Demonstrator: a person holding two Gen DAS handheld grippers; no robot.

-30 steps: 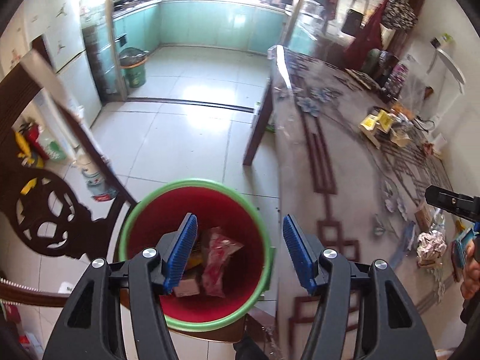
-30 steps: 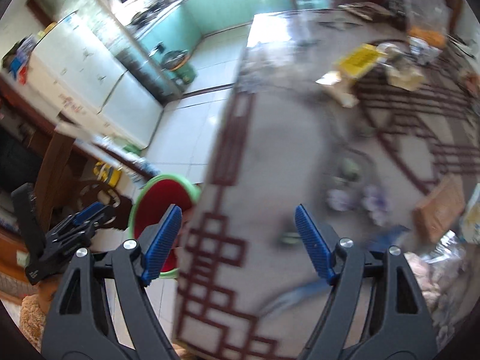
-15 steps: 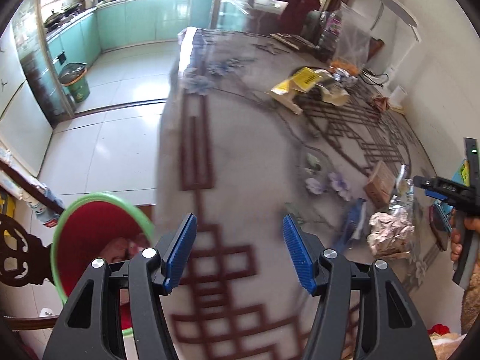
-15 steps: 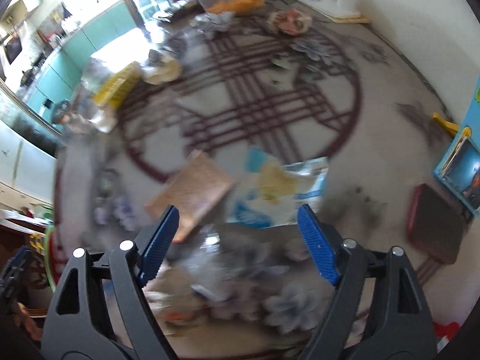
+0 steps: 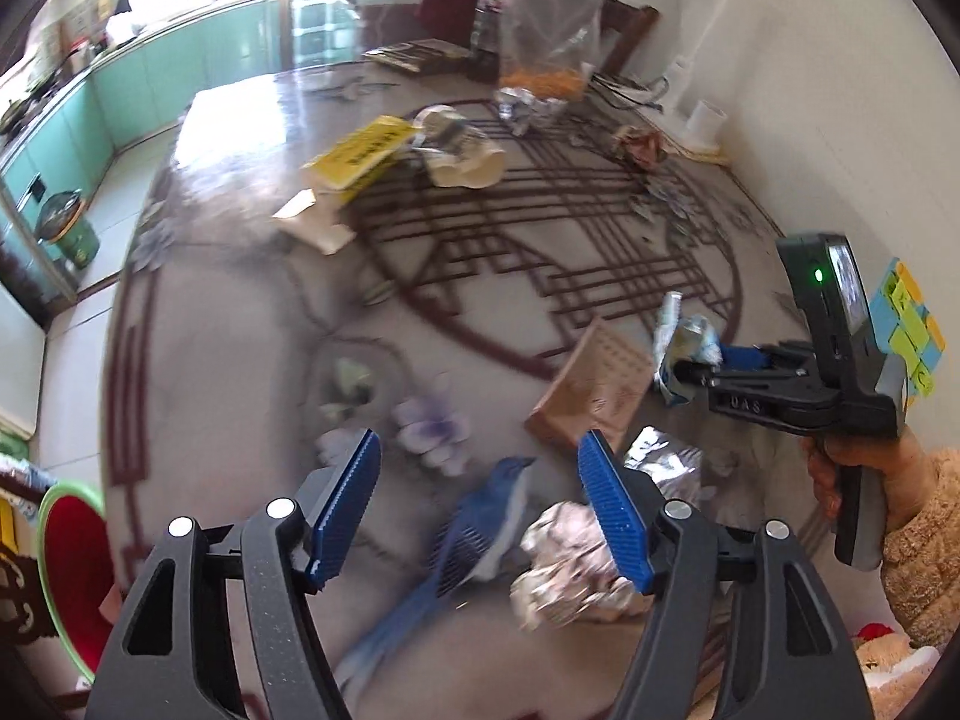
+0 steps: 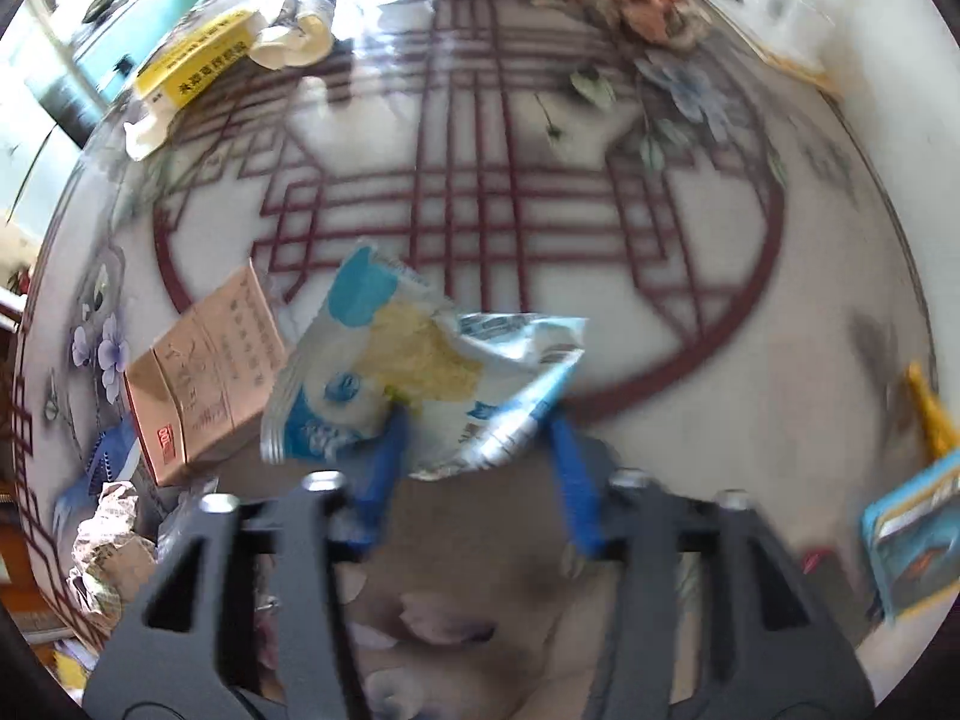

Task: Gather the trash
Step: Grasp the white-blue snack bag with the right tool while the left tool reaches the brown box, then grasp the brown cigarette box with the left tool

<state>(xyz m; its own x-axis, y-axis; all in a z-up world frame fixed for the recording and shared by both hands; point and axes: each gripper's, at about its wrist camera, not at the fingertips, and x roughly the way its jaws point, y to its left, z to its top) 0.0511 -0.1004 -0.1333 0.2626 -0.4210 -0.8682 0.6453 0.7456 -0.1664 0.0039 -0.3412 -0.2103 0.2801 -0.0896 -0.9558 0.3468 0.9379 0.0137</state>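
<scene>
Right gripper (image 6: 474,426) closing, pinching a blue-white snack wrapper (image 6: 414,372); left gripper (image 5: 480,516) spread, opening above the counter (image 5: 240,324), nothing between.

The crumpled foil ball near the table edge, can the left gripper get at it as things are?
Probably yes. The left gripper hangs over the crumpled foil ball, jaws opening with nothing between them. The ball lies by the right finger rather than centred, so a small sideways shift looks needed.
</scene>
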